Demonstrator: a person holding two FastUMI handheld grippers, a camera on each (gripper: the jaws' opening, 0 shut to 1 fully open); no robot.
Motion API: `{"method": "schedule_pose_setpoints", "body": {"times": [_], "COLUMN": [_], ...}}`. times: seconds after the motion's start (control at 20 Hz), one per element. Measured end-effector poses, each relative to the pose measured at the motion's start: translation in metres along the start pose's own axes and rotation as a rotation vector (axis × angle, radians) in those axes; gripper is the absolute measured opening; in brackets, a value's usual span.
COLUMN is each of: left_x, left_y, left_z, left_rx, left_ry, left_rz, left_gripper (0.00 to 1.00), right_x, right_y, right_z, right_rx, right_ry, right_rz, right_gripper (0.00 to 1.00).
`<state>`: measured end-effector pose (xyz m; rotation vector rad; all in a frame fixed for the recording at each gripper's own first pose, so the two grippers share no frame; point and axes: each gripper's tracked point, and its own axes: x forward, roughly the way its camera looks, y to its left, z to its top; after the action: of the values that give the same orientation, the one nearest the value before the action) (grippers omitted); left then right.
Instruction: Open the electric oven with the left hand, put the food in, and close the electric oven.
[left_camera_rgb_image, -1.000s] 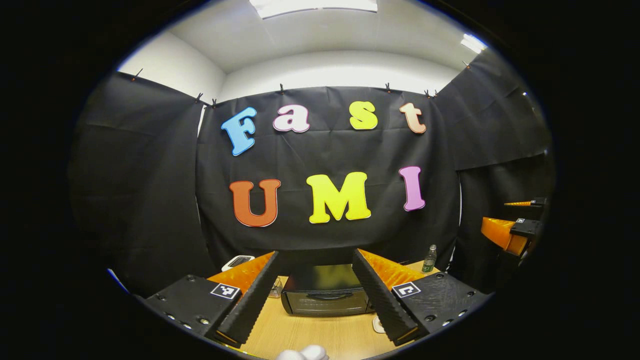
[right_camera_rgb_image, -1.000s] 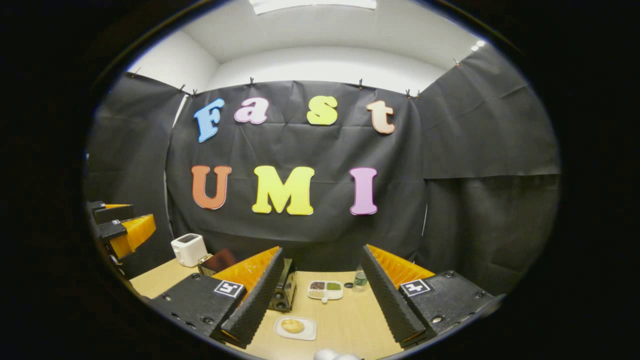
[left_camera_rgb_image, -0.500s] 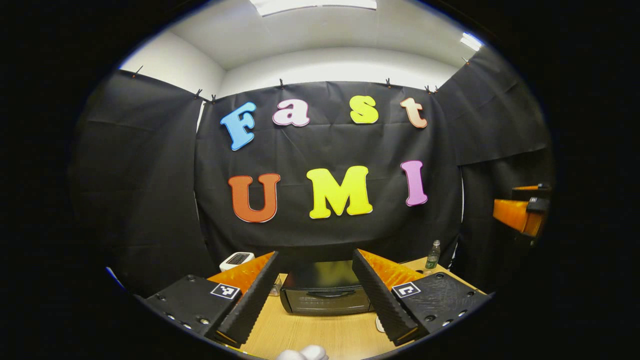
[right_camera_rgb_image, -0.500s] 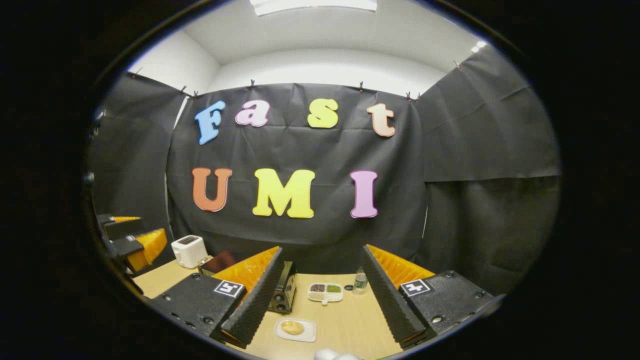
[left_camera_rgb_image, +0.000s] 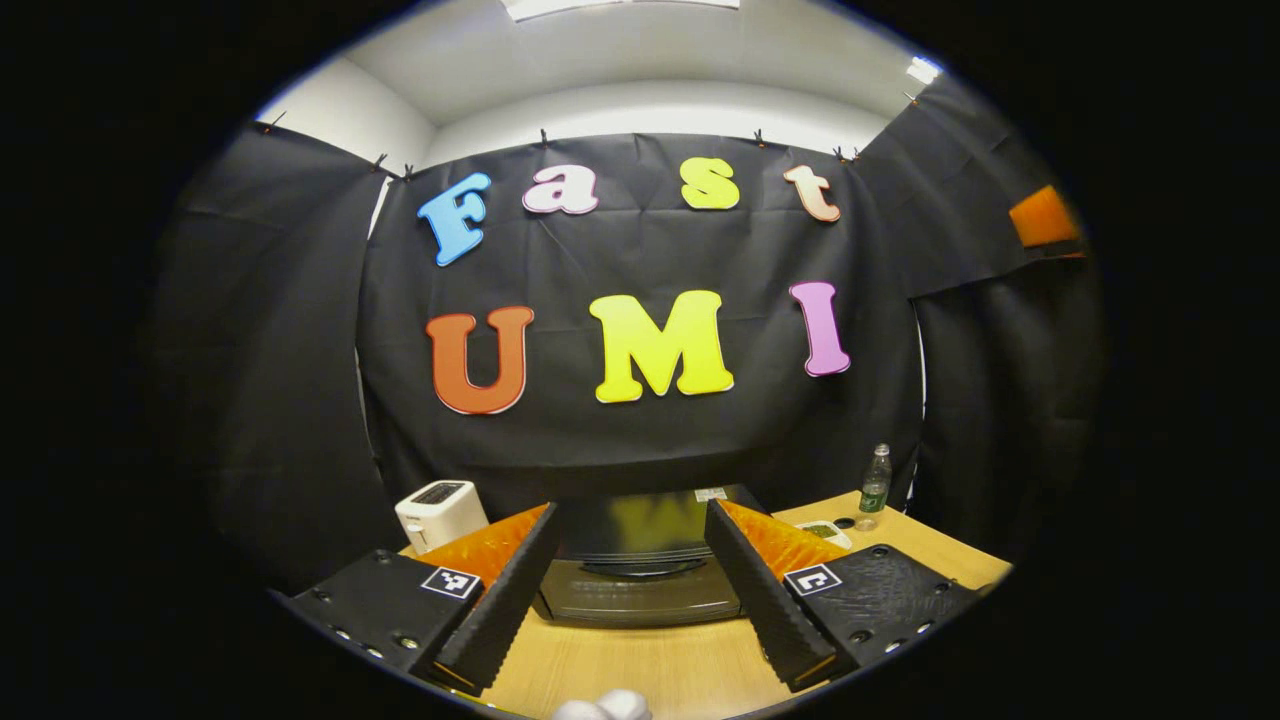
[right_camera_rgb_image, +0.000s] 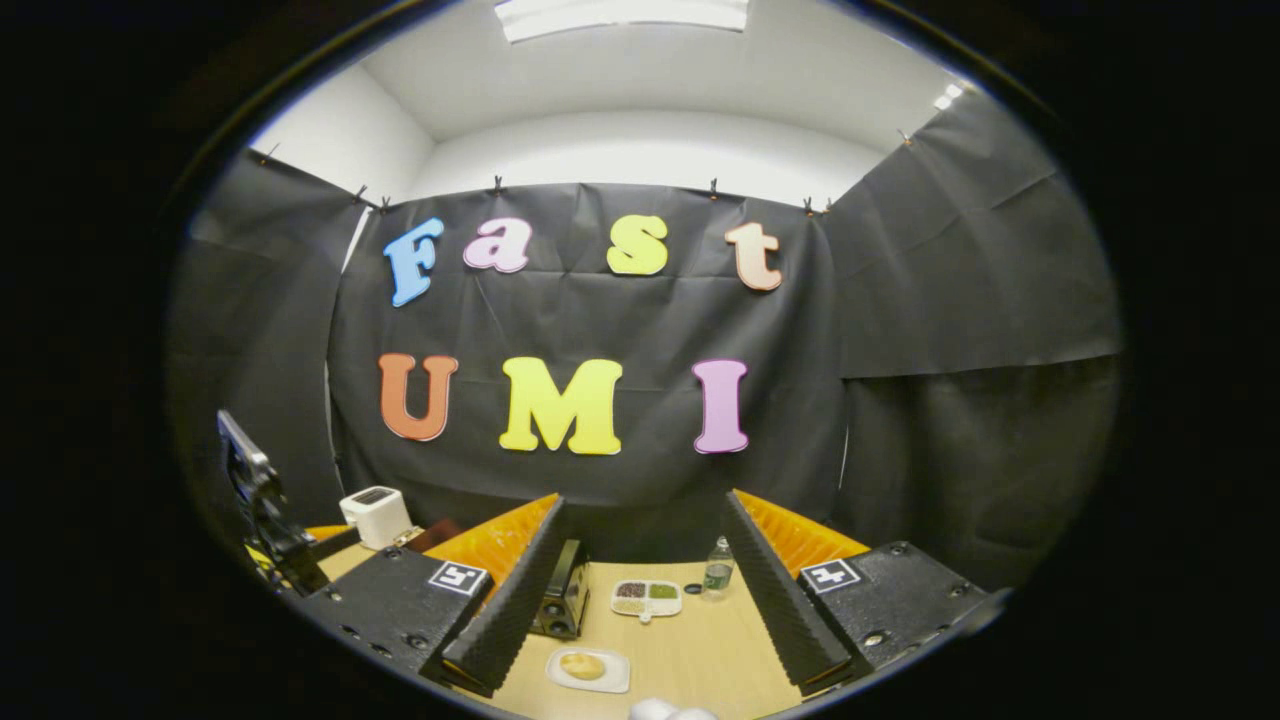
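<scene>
- Left gripper view gives us the room first: one booth, hung with black cloth on three sides, white wall and ceiling above, and a ceiling light (left_camera_rgb_image: 620, 6) overhead.
- We see one wooden table (left_camera_rgb_image: 640, 665), pale brown, carrying everything else.
- One electric oven (left_camera_rgb_image: 640, 570) stands at the table's middle, just ahead of us. Its long axis runs side to side, and its dark glass door faces us, shut, with the curved handle along the door's upper part. In the right gripper view we see the same oven (right_camera_rgb_image: 562, 603) end-on, its side with two knobs turned toward that camera.
- We count two hand-held grippers. The left hand-held gripper (left_camera_rgb_image: 628, 600) hangs in front of the oven door with its fingers spread wide apart, holding nothing, the oven framed between them. The right hand-held gripper (right_camera_rgb_image: 640, 610) is likewise spread wide and empty, above the table to the right of the oven.
- One white toaster (left_camera_rgb_image: 440, 513) sits to the left of the oven, near the cloth.
- One white plate (right_camera_rgb_image: 588, 670) lies in front of the oven's knob side, apart from it, carrying one round golden piece of food (right_camera_rgb_image: 582, 664).
- One divided dish (right_camera_rgb_image: 646, 597) with dark and green fillings lies behind the plate.
- One small bottle (right_camera_rgb_image: 716, 570) with a green label stands upright just beside that dish.
</scene>
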<state>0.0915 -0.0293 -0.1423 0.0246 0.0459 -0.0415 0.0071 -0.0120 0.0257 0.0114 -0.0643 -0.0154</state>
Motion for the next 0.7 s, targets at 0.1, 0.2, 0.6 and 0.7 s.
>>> {"method": "schedule_pose_setpoints", "body": {"times": [0.1,0.2,0.6,0.7], "left_x": [0.02,0.041,0.107,0.114], "left_y": [-0.003,-0.004,0.011,0.012], "left_z": [-0.026,-0.05,-0.107,-0.116], "left_rx": [-0.021,-0.033,-0.033,-0.034], "left_ry": [0.031,0.068,0.141,0.157], "left_rz": [-0.001,0.006,0.032,0.032], "left_gripper": [0.95,0.95,0.95,0.95], "right_x": [0.004,0.007,0.032,0.035], "right_y": [-0.001,0.0,0.005,0.005], "right_z": [-0.001,-0.008,-0.029,-0.032], "right_rx": [-0.013,-0.033,-0.043,-0.048], "right_ry": [0.006,0.02,0.086,0.091], "right_rz": [-0.008,-0.016,-0.041,-0.045], "right_gripper": [0.98,0.98,0.96,0.96]}}
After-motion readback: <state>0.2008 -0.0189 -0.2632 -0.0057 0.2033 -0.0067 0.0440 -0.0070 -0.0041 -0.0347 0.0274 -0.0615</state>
